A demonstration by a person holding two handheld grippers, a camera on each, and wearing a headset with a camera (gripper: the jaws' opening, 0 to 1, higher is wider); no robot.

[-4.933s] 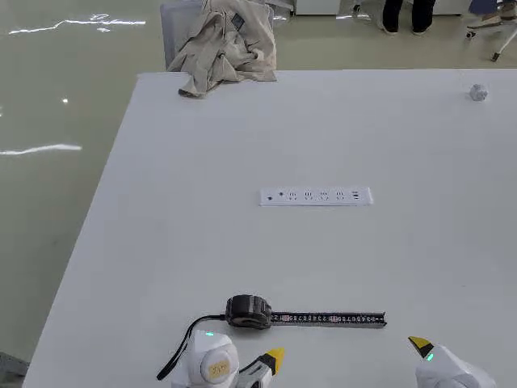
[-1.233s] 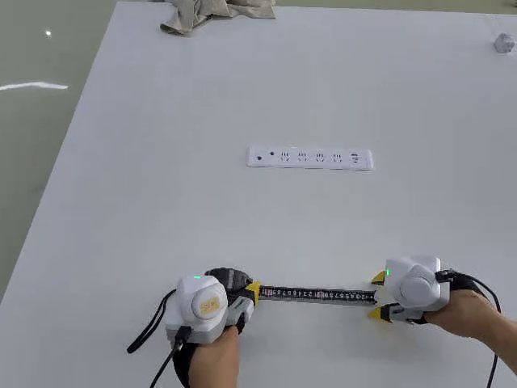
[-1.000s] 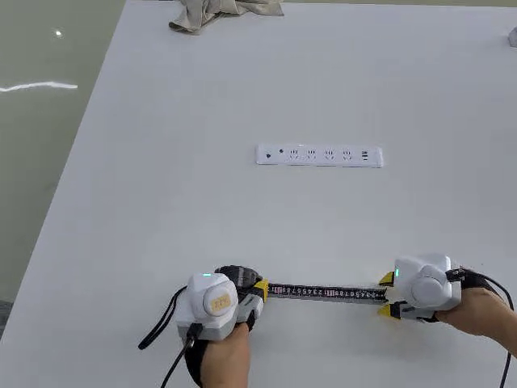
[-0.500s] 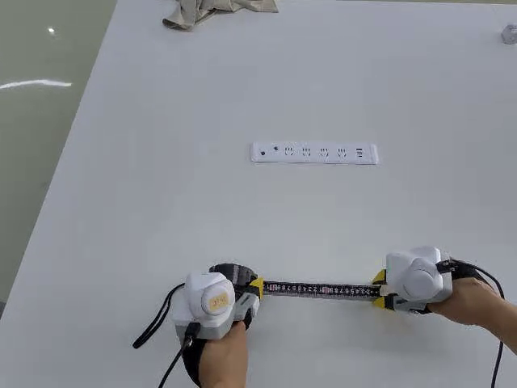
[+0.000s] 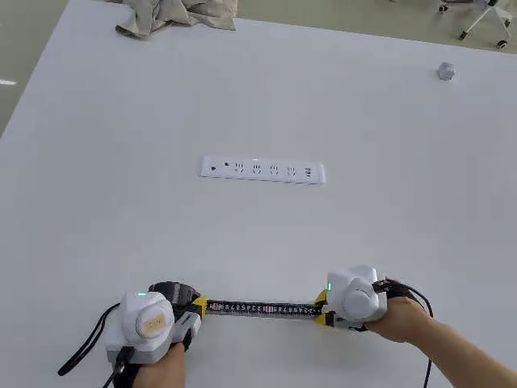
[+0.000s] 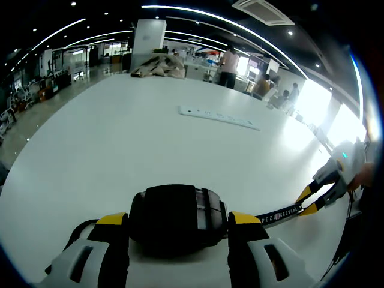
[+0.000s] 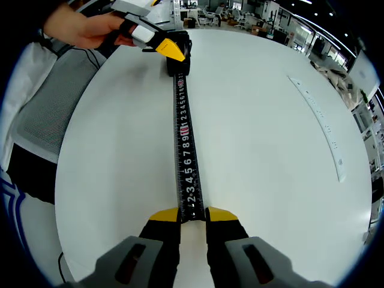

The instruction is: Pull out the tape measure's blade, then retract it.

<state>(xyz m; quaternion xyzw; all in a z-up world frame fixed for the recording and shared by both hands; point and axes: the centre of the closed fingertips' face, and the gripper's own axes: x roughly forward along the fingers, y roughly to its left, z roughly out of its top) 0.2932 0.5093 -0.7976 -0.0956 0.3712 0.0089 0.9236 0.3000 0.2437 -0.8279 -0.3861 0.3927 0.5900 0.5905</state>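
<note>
Black plastic forms the rounded tape measure case, which sits on the white counter near its front edge. A loop of black wrist strap trails off to its left. The left tongs are closed around the case, one yellow-tipped jaw pressed to each flank. From the case's mouth, the narrow dark blade with pale numerals lies straight along the counter to the right tongs. These are shut on the blade's very tip, with the lowest numerals showing just ahead of the jaws. The blade looks only partly drawn out.

The weak point seems to be the right-hand grip. The jaws pinch a thin strip at its very end, so a harder pull could let it slip free. The spring would then whip the blade back into the case. A pull that drifts off the blade's line could twist or kink the strip. It could also swivel the rounded case between the left jaws, which hold it only at two small spots.

Retraction carries the same risk. If the tip is let go all at once, the blade may lash back and jolt the case loose, so the right tongs would do better to walk it back.

The long white power strip lies well apart further back. The crumpled beige cloth lies at the far corner. Neither is likely to interfere.
</note>
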